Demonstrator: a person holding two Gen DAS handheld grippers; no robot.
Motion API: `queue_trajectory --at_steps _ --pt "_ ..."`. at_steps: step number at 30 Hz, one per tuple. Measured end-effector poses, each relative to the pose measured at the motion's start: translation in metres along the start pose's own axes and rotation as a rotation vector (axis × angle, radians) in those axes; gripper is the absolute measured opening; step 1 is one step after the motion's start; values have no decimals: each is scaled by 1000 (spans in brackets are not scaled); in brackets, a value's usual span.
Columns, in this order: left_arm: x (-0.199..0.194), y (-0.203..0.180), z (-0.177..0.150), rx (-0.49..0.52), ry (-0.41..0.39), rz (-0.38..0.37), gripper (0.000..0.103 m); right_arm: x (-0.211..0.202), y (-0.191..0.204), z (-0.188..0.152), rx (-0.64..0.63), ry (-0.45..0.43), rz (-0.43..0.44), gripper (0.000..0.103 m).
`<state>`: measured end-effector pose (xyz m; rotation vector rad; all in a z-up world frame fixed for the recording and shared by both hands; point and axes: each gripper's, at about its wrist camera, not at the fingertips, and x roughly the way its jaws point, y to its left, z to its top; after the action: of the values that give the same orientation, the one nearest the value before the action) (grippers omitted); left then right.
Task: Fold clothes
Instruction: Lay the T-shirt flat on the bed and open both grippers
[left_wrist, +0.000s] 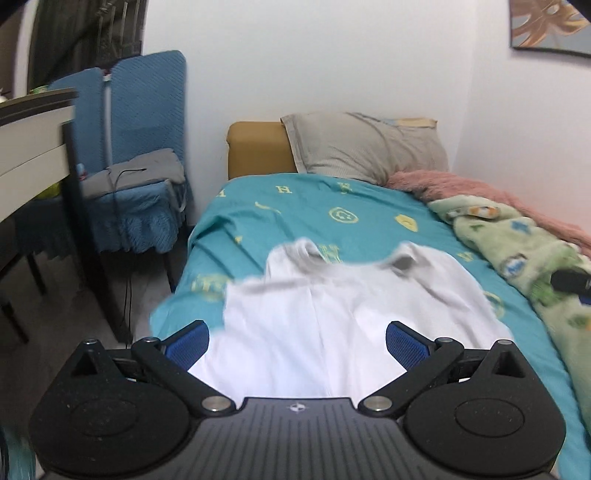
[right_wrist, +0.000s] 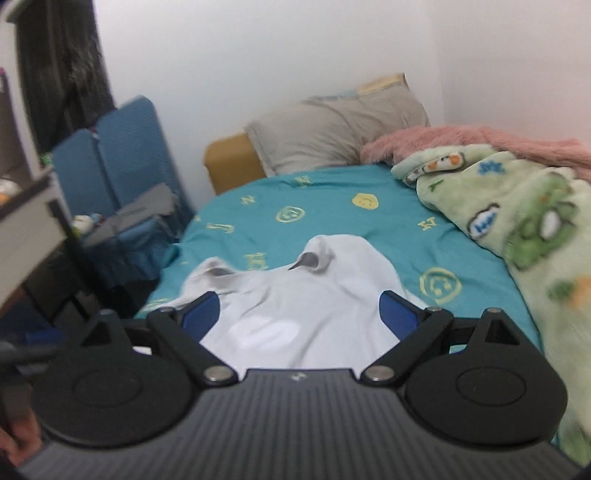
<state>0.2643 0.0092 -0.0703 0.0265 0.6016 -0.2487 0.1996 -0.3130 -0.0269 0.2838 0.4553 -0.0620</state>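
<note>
Both the left gripper (left_wrist: 297, 343) and right gripper (right_wrist: 300, 314) gape wide over the white shirt (left_wrist: 332, 325), so a sloppy pinch ahead probably bunches it.

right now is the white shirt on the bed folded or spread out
Spread, not folded: the white cotton shirt lies open on the teal patterned bedsheet, both sleeves out.

Black left gripper (left_wrist: 297, 343), ribbed grey body, blue jaws, silver pivot screws, right gripper (right_wrist: 299, 314) alike
</note>
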Motion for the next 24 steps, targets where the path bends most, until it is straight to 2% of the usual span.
queue_trajectory --at_steps 4,7,11,14,18,20,22,24 --pt "-68 -7 -45 2 10 37 102 -63 -5 -26 46 -18 4 95" --pt "-104 -17 -47 0 30 105 101 -91 -16 -40 97 -28 21 95" --pt "-151 -39 -38 -8 1 83 101 -95 -29 -51 107 -18 19 95" --pt "-151 -52 -34 14 -56 55 101 -93 -30 -53 102 -25 25 95" --pt "-131 -62 -70 141 -143 24 102 -87 -29 -52 93 -41 39 95" --pt "-113 -68 -87 197 -117 13 102 -81 -24 -53 67 -36 38 95" --pt "-98 -78 -90 224 -65 -11 100 -75 -18 -52 46 -34 37 95" --pt "-93 -83 -89 225 -64 -30 100 -73 -13 -53 23 -35 26 95"
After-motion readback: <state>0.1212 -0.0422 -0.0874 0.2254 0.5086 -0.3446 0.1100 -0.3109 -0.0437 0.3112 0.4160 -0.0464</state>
